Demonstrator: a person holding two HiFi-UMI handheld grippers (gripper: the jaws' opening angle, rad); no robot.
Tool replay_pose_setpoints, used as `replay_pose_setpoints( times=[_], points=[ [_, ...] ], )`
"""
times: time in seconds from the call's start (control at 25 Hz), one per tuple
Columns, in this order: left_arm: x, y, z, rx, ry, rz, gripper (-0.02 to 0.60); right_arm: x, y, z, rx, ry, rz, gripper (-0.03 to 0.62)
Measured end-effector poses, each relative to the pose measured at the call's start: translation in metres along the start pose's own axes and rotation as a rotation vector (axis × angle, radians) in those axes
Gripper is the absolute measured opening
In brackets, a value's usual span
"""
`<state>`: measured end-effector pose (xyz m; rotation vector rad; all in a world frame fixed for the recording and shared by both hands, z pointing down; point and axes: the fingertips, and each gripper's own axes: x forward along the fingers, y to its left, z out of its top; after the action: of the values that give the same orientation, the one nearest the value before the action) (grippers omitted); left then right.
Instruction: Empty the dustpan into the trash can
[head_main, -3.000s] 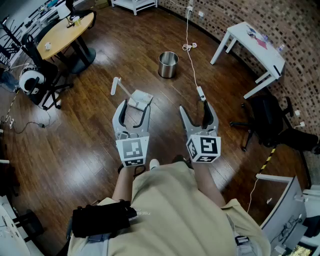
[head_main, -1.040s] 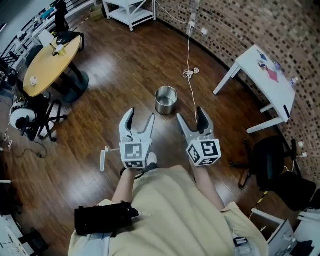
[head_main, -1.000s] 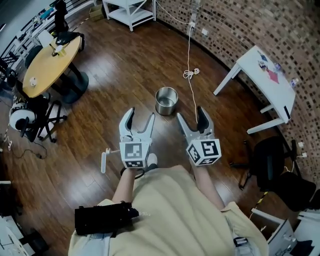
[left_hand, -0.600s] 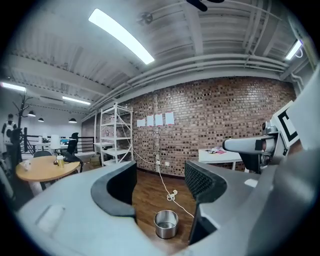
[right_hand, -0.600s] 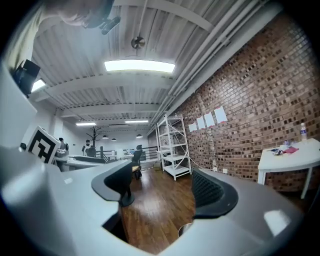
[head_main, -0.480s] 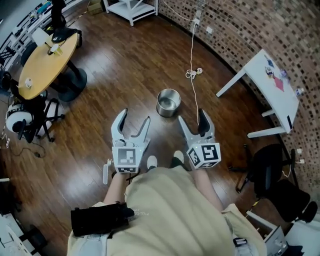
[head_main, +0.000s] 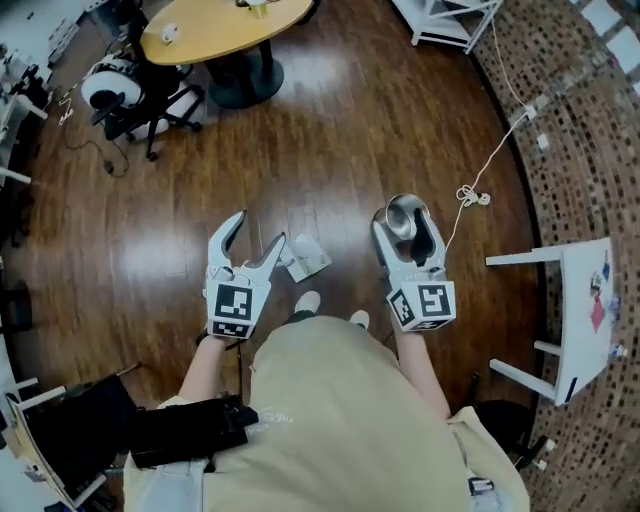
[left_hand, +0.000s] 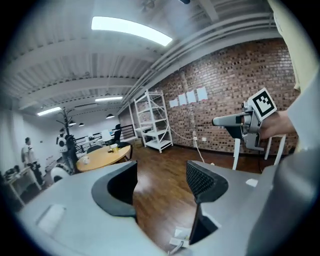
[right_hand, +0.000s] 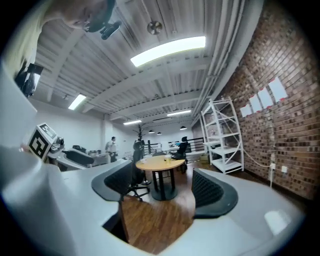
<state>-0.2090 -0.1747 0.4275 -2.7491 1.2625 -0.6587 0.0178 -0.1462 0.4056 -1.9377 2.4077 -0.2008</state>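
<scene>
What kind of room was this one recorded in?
Probably an open-plan office or lab: a brick wall, a round wooden table with office chairs, white shelving and a wood floor.

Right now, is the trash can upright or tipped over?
Upright. The head view looks down into the trash can: its round mouth faces up, and it stands on the wood floor.

Ahead of both pairs of fingers the wooden floor (head_main: 330, 130) lies open. The dustpan (head_main: 308, 258) lies on it just right of the left fingers (head_main: 226, 240). The trash can (head_main: 402, 212) stands under the tips of the right fingers (head_main: 436, 250), with 1 cable (head_main: 470, 192) near on their right.
</scene>
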Motion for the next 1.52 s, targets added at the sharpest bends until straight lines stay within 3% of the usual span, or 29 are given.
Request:
replay_pose_setpoints(
  times=[0.12,0.32,0.64,0.96,1.52],
  points=[
    [-0.029,0.038,-0.04,-0.016,0.077,0.082,0.299,0.032,0.045,-0.006,-0.012,0.027,0.116,0.36],
    [-0.073,0.066,-0.09,-0.062,0.188,0.165,0.299,0.056,0.092,-0.022,-0.018,0.079,0.274,0.36],
    [-0.139,0.068,-0.144,-0.033,0.38,0.117,0.327,0.065,0.136,-0.043,-0.034,0.138,0.397,0.36],
    [-0.175,0.065,-0.189,-0.043,0.53,0.022,0.337,0.061,0.142,-0.05,-0.032,0.159,0.416,0.358],
    [-0.147,0.026,-0.245,-0.129,0.616,-0.151,0.373,0.045,0.127,-0.048,-0.039,0.165,0.359,0.359]
  ],
)
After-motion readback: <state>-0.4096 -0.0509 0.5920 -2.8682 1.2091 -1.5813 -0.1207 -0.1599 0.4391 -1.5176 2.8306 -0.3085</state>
